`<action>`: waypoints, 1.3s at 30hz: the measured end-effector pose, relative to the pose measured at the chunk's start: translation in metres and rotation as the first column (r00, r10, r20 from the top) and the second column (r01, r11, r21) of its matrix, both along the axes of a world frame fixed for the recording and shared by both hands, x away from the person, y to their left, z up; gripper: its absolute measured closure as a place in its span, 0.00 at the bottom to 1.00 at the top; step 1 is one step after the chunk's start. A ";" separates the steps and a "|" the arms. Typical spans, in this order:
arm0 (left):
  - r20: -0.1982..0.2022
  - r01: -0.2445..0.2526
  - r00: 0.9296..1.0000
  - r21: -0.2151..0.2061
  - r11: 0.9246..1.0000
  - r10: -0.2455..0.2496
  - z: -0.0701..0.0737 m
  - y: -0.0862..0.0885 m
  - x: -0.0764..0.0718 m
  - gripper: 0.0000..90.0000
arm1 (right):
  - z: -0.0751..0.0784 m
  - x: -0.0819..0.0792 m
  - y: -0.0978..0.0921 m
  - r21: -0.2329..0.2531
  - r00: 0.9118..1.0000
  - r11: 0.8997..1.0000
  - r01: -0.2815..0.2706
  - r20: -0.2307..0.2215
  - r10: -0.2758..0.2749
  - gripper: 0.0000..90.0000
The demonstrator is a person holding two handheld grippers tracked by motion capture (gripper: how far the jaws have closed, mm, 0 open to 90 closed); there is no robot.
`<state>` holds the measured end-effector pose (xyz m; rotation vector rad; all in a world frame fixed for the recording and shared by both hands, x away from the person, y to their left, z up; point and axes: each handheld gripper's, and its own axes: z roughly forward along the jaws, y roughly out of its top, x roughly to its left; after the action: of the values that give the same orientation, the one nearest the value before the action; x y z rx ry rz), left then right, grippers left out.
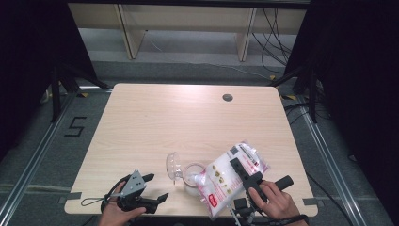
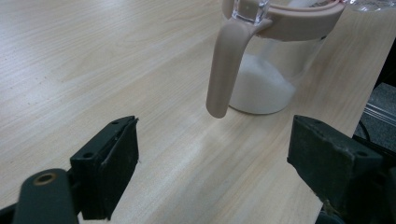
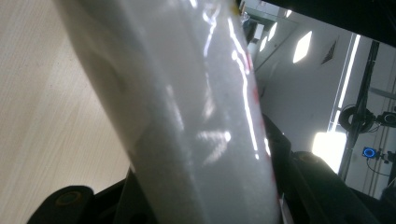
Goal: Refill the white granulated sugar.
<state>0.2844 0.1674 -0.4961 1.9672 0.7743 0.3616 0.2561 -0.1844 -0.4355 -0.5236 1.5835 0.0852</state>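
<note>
Table: light wooden tabletop with rounded corners (image 1: pixel 155 117), round dark cable hole (image 1: pixel 227 97) near its far edge.
Floor: grey, with a black "5" mark (image 1: pixel 75 127) at left.
Beyond: pale wooden shelf frame (image 1: pixel 188 23); loose black cables (image 1: pixel 275 37) at right.
Sides: black curtains (image 1: pixel 28 56).

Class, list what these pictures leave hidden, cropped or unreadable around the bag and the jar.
- Bag print: too small to read, high view.
- Bag's mouth over the jar: hidden behind the bag, high view.
- Jar top: cut off by the upper edge, left gripper view.
- Right hand-held gripper jaws: covered by the bag, right gripper view.
</note>
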 end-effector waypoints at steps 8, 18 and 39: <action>-0.004 -0.003 1.000 -0.003 1.000 0.003 0.000 0.000 0.000 0.18 | 0.001 0.002 0.000 -0.025 1.000 1.000 -0.017 0.011 0.017 0.71; 0.000 0.000 1.000 -0.001 1.000 0.000 0.000 0.000 0.000 0.18 | 0.000 0.004 -0.005 -0.001 1.000 1.000 -0.024 0.012 0.024 0.71; 0.002 0.001 1.000 0.000 1.000 -0.001 0.000 0.000 0.000 0.18 | 0.001 0.008 -0.012 -0.005 1.000 1.000 -0.014 0.013 0.014 0.71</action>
<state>0.2844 0.1676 -0.4959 1.9671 0.7721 0.3632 0.2638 -0.1961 -0.4344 -0.5379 1.5682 0.0879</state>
